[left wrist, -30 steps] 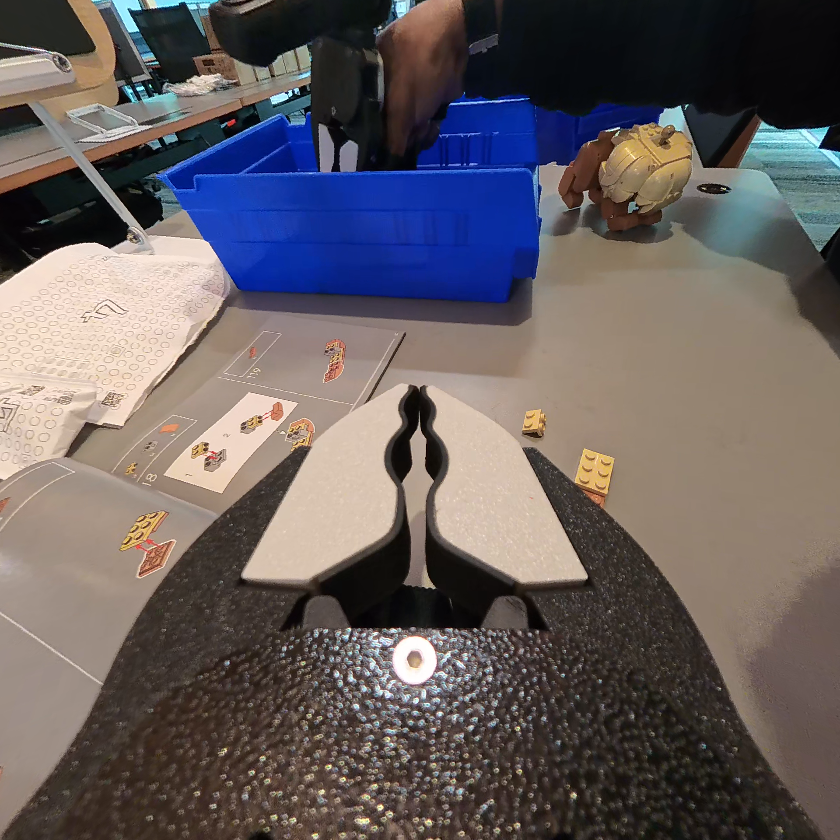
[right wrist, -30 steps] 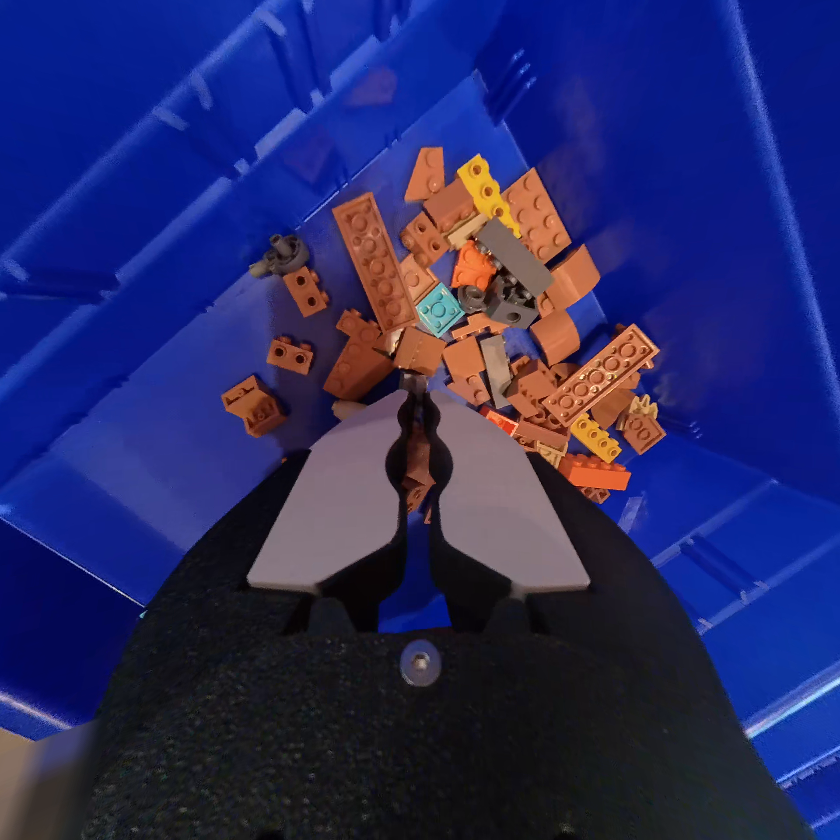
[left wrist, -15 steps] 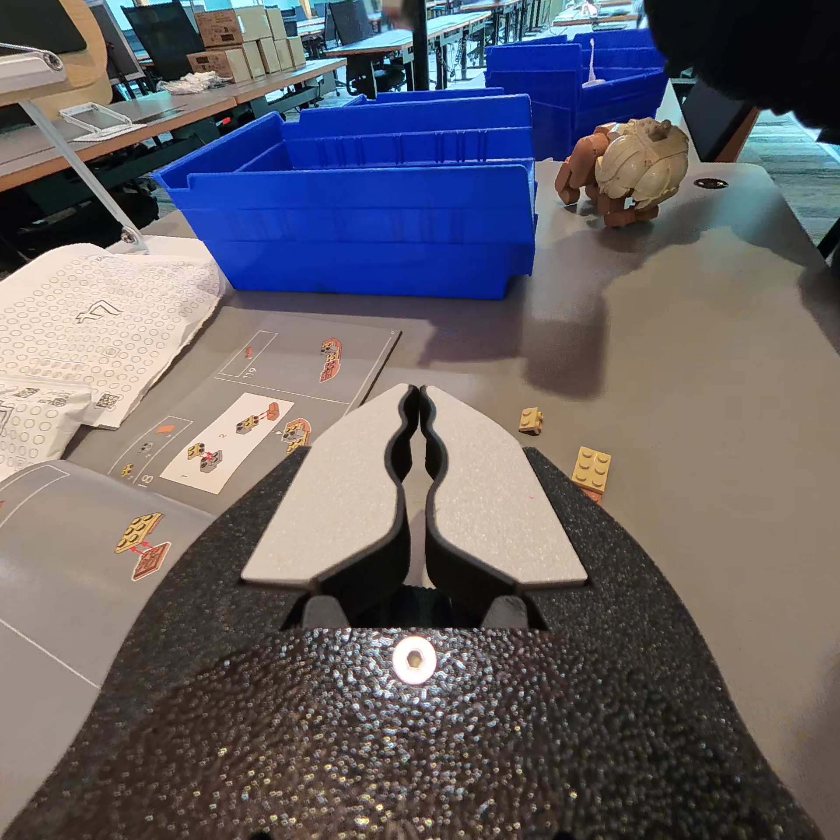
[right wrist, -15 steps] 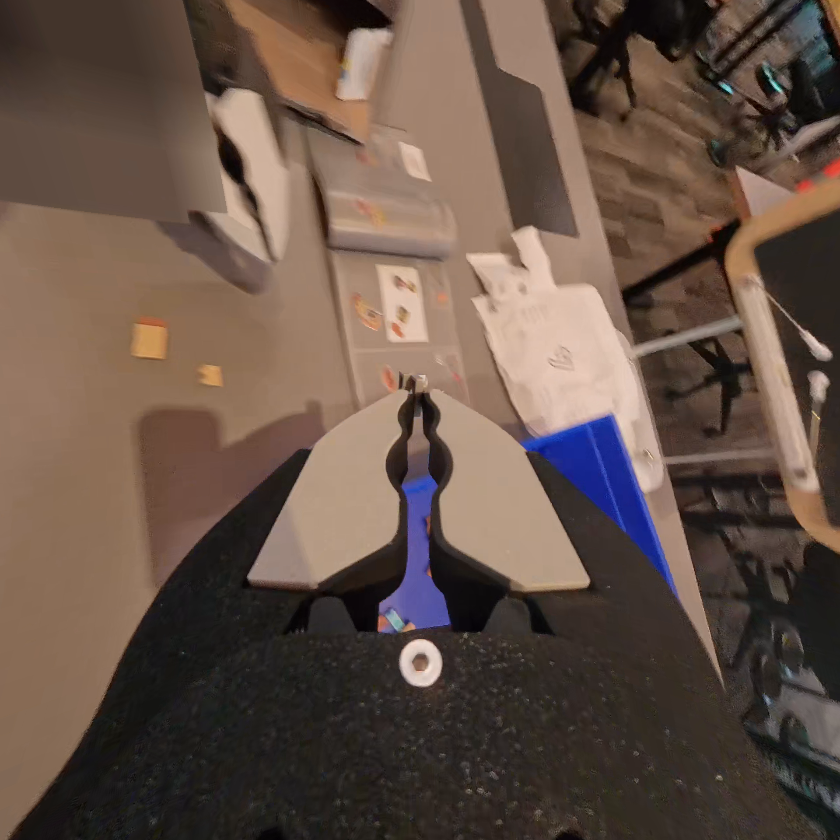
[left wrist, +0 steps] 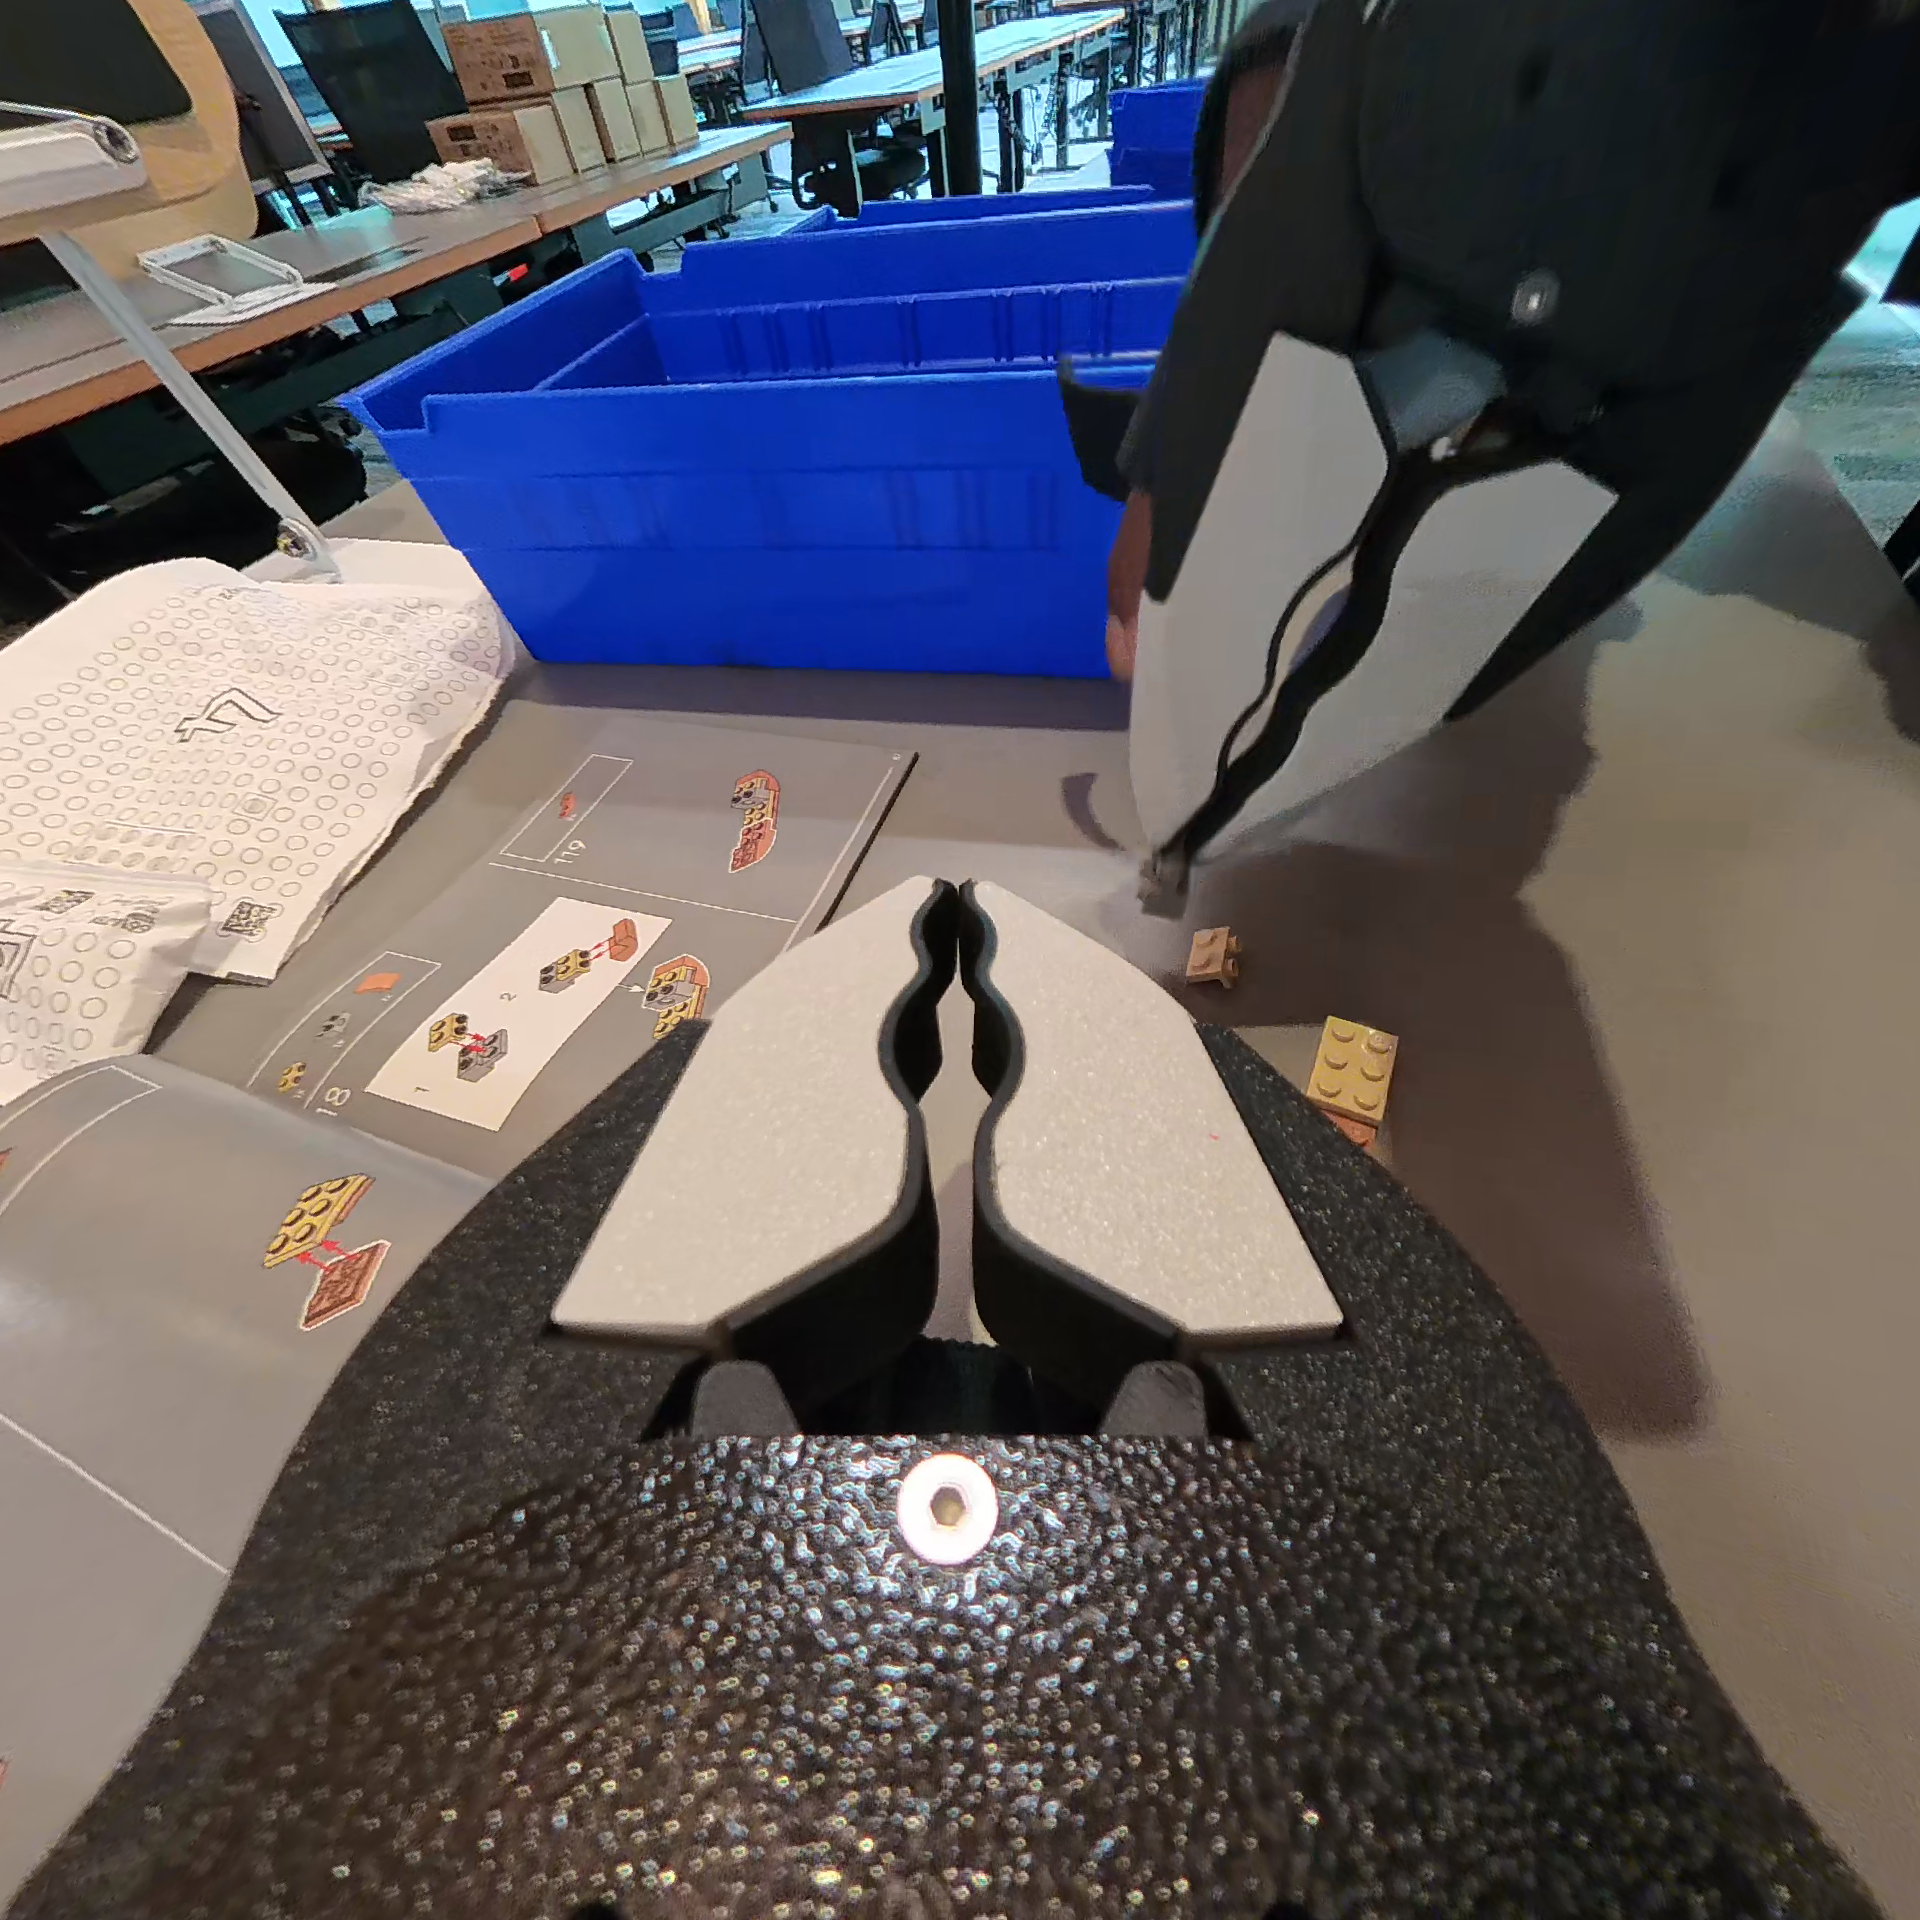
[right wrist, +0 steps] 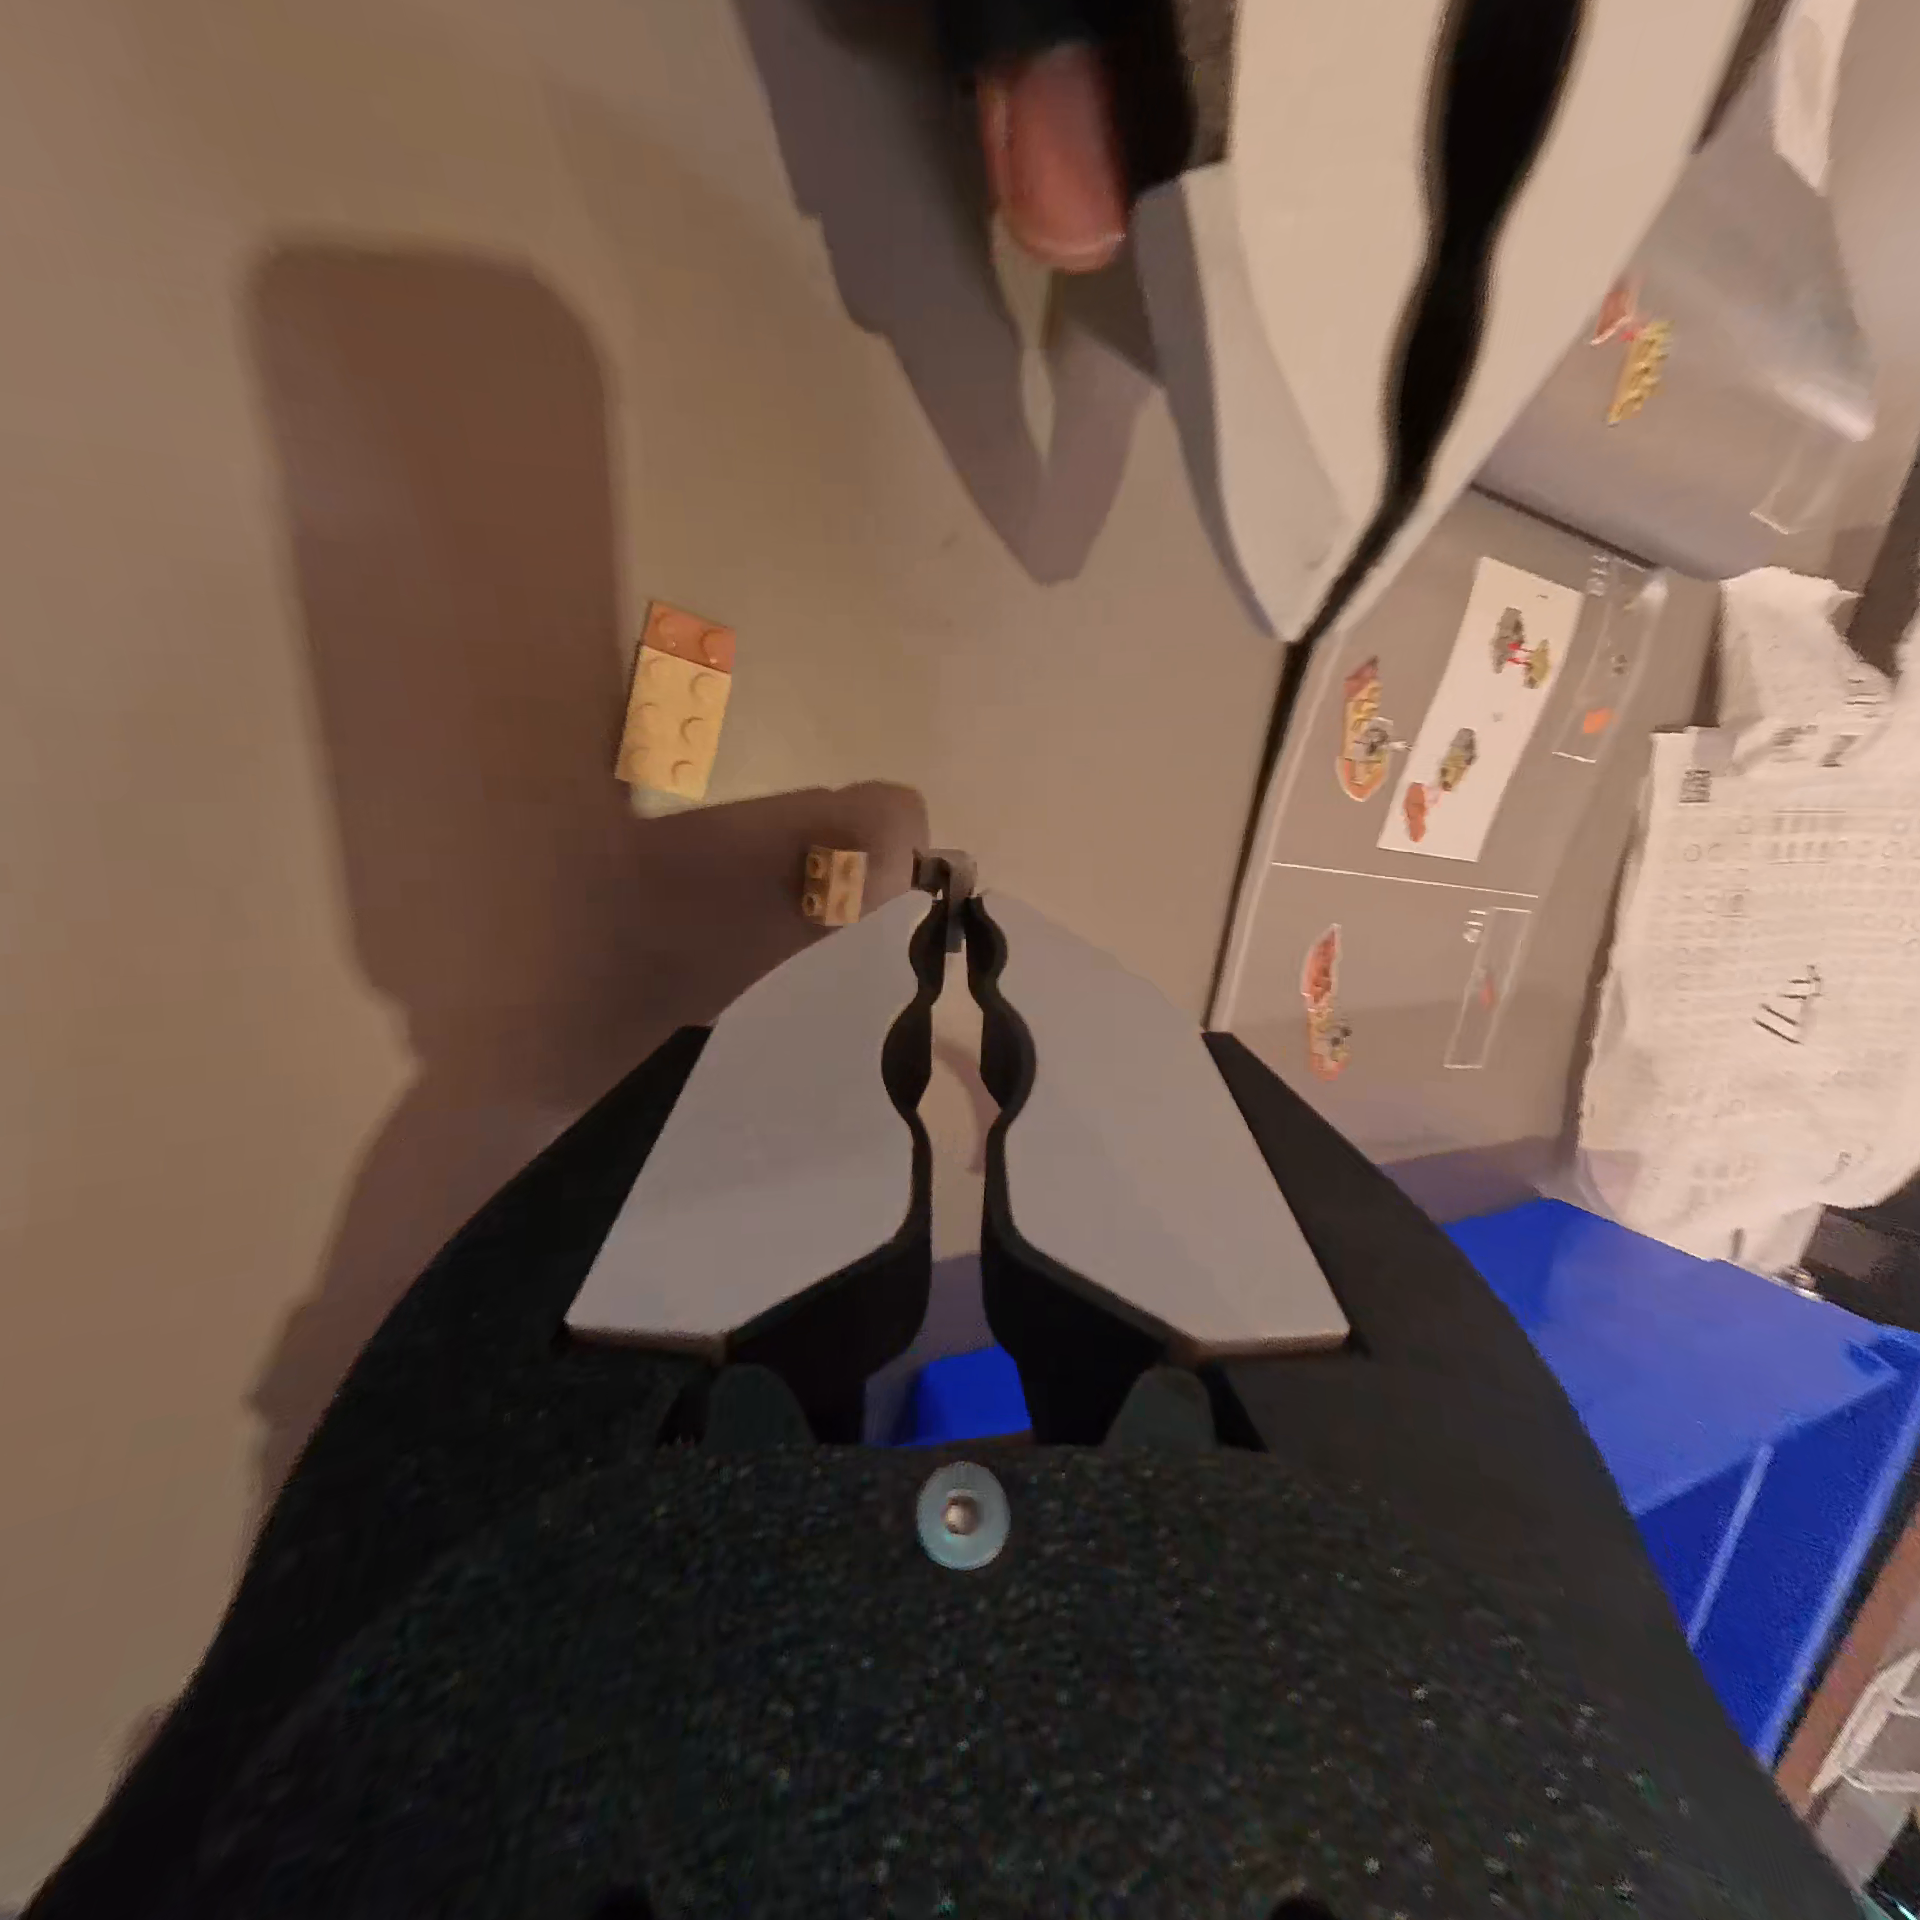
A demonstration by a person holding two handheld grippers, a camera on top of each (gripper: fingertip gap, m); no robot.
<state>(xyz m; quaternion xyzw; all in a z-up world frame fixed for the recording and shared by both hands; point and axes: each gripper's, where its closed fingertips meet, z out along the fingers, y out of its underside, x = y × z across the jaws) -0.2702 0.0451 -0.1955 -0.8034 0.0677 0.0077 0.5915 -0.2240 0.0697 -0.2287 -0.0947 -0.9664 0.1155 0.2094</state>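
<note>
Pinching a small grey brick piece (right wrist: 943, 871) at the tips of right gripper (right wrist: 951, 909), centre frame, low over grey table (right wrist: 156, 312), just beside small tan brick (right wrist: 834, 883). Left gripper (left wrist: 956, 891) closed empty, parked beside instruction booklet (left wrist: 582, 935), lower left.

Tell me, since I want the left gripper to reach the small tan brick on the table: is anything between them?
Nothing lies between the shut left gripper and the small tan brick. The right gripper, pinching a small grey piece, hovers close beside it.
</note>
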